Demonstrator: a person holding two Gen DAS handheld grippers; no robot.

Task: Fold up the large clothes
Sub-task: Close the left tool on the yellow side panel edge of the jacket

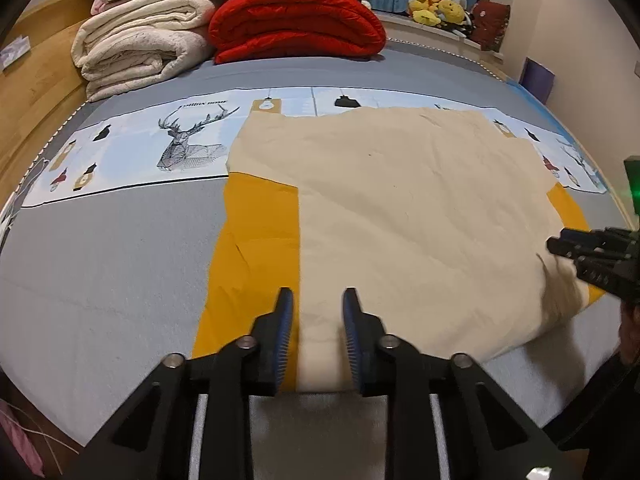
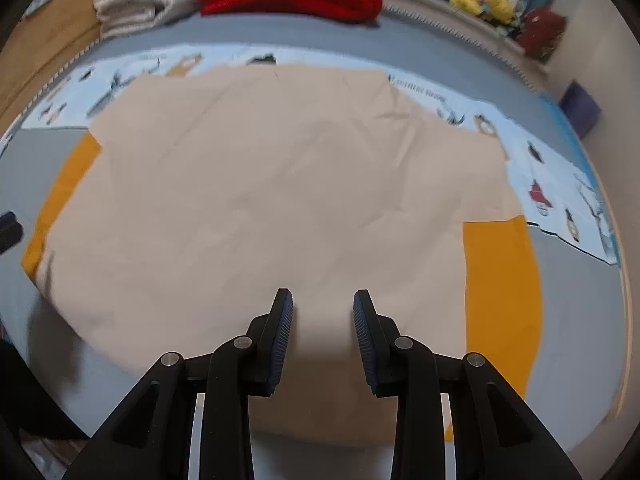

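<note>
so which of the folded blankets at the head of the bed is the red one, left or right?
The right one: the red quilt sits right of the cream fleece blanket, which is pale and nearer the wooden bed frame.

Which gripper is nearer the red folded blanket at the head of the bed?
Neither clearly: the red blanket lies far across the bed from both. The left gripper and right gripper both sit at the near edge of the beige cloth.

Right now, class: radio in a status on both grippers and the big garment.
Left gripper open over near hem. Right gripper open, fabric between fingers. Cream-and-orange garment spread flat on bed. Folded blankets stacked far back, clear of it.
</note>
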